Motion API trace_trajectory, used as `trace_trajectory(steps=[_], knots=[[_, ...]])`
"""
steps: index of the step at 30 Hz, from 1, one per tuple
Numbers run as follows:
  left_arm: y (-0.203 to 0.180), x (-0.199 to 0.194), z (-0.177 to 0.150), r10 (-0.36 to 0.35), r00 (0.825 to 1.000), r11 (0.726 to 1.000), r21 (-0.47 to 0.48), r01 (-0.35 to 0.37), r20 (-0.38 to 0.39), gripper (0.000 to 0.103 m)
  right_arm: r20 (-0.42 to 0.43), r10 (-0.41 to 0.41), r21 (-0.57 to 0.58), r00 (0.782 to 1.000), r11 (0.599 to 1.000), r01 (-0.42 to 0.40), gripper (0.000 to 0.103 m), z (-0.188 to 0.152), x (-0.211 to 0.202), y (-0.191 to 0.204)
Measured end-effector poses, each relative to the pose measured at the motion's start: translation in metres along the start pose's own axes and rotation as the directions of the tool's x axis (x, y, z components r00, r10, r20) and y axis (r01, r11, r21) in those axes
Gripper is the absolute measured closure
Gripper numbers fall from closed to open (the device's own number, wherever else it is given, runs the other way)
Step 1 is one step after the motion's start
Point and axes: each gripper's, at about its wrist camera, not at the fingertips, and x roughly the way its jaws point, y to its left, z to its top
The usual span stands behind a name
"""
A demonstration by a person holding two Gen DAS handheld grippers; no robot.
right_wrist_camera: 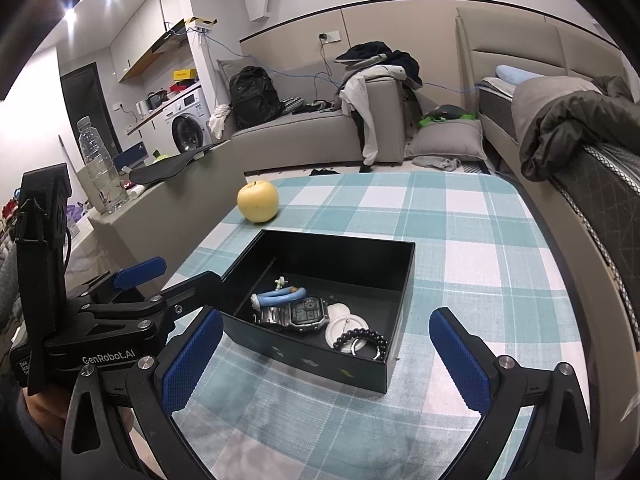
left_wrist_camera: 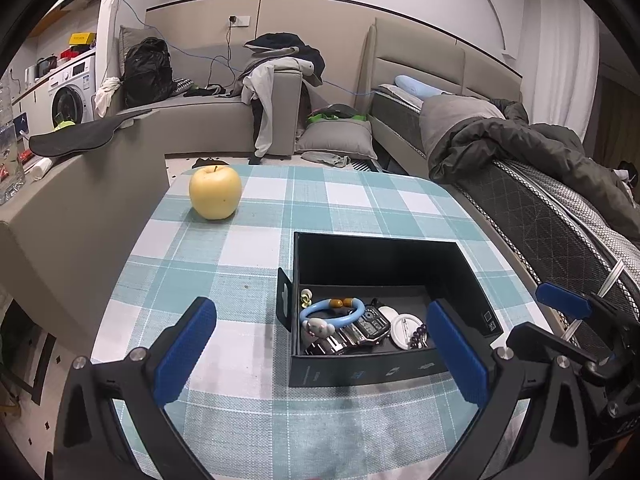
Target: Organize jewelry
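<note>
A black open box [left_wrist_camera: 376,258] [right_wrist_camera: 320,252] stands on the checked tablecloth. Inside lie a blue bracelet with a cartoon charm [left_wrist_camera: 332,314] [right_wrist_camera: 280,296], a steel digital watch [left_wrist_camera: 360,330] [right_wrist_camera: 300,314], a white round piece [left_wrist_camera: 406,330] [right_wrist_camera: 346,326] and a dark bead bracelet [left_wrist_camera: 418,336] [right_wrist_camera: 362,340]. My left gripper [left_wrist_camera: 320,356] is open and empty, hovering just in front of the box. My right gripper [right_wrist_camera: 326,356] is open and empty, in front of the box's near wall. Each gripper shows in the other's view, the right one [left_wrist_camera: 568,308] and the left one [right_wrist_camera: 136,274].
A yellow apple [left_wrist_camera: 215,192] [right_wrist_camera: 258,201] sits at the table's far left. A grey sofa arm [left_wrist_camera: 80,184] borders the table's left edge, with a water bottle [right_wrist_camera: 98,164] on it. A bed with a dark blanket [left_wrist_camera: 540,160] runs along the right.
</note>
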Motion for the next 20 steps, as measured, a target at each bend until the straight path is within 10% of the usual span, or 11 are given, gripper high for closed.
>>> trace_trajectory(steps=[20], knots=[[0.0002, 0.0013, 0.0017, -0.004, 1.0, 1.0, -0.003, 0.004, 0.003, 0.001, -0.001, 0.01, 0.0, 1.0, 1.0, -0.01, 0.0, 0.0017, -0.0007, 0.0022]])
